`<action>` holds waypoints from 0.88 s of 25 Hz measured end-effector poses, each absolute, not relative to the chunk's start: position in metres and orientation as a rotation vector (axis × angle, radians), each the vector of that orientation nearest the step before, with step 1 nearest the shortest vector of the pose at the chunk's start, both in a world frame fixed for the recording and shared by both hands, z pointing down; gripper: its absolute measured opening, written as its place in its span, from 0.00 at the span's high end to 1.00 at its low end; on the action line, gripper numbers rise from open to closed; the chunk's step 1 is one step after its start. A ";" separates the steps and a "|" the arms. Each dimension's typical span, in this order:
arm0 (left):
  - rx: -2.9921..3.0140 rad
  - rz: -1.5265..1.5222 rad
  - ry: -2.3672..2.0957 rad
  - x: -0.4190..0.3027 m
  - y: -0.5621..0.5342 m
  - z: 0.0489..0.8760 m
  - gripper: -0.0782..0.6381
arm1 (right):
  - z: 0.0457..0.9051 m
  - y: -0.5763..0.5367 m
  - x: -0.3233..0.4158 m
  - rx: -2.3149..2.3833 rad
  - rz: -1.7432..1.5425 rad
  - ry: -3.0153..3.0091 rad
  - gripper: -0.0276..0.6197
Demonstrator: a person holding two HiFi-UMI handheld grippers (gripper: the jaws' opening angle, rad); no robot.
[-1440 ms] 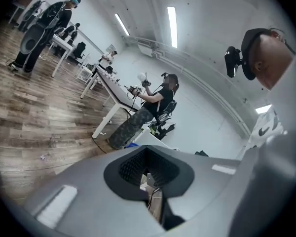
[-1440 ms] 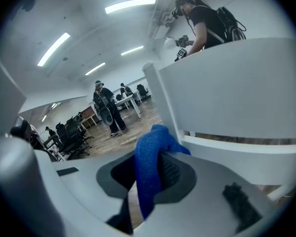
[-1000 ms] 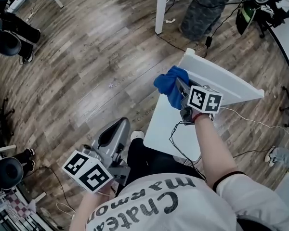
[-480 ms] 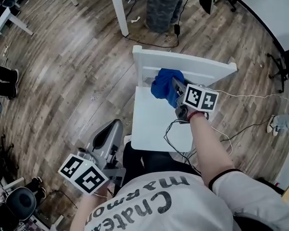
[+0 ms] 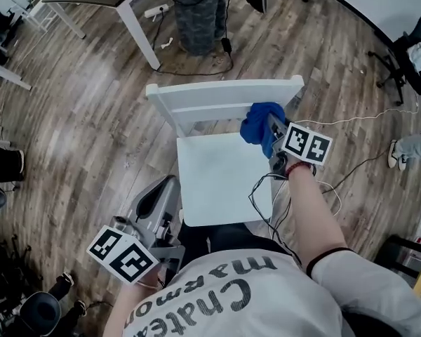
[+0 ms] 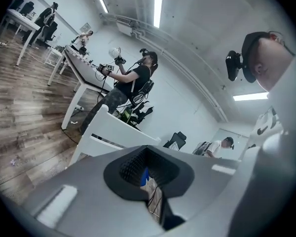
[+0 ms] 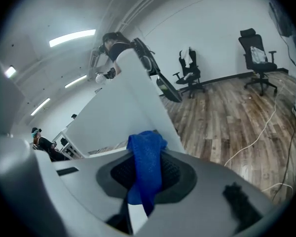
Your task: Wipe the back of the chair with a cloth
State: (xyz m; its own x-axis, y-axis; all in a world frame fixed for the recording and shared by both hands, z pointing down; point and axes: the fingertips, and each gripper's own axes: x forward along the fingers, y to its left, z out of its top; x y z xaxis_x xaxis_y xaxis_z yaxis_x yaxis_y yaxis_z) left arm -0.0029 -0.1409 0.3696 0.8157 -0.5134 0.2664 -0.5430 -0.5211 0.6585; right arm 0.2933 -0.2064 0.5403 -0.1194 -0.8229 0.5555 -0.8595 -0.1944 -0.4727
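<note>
Fingers (image 7: 119, 174) of the right gripper (image 7: 145, 181) are clenched on the blue cloth (image 7: 146, 157), w/ a bunched wad poking past the tips, prob. so soft bulk rather than plastic meets the chair. The cloth sits against the right end of the chair back (image 5: 221, 91), just under the top rail and above the seat (image 5: 221, 181). The left gripper (image 5: 165, 188) hangs low by the seat's front-left corner, fingers all but closed on nothing, out of the way. Cloth: bright blue, fuzzy, crumpled. Chair: white, slatted back, no visible dirt.

Left claw (image 6: 147, 174) closed, right claw (image 7: 143, 177) clamped
</note>
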 end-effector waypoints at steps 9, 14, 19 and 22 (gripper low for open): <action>2.271 0.110 -0.764 0.010 -0.141 0.369 0.88 | 0.529 -0.179 0.342 2.216 1.222 -1.868 0.83; 2.254 0.170 -0.813 -0.017 -0.157 0.399 0.88 | 0.524 -0.176 0.326 2.191 1.143 -1.851 0.83; 2.247 0.218 -0.842 -0.047 -0.181 0.438 0.88 | 0.519 -0.197 0.242 1.915 0.901 -1.941 0.83; 2.213 0.248 -0.841 -0.063 -0.193 0.459 0.88 | 0.523 -0.214 0.190 1.822 0.903 -1.989 0.83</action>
State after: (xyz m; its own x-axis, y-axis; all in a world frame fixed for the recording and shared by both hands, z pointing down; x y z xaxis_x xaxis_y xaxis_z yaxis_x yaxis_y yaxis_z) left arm -0.0627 -0.1931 0.4587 0.7659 -0.4947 0.4106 -0.6384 -0.5090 0.5774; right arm 0.1905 -0.2140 0.5229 -0.1537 -0.7833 0.6024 -0.9690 0.0002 -0.2469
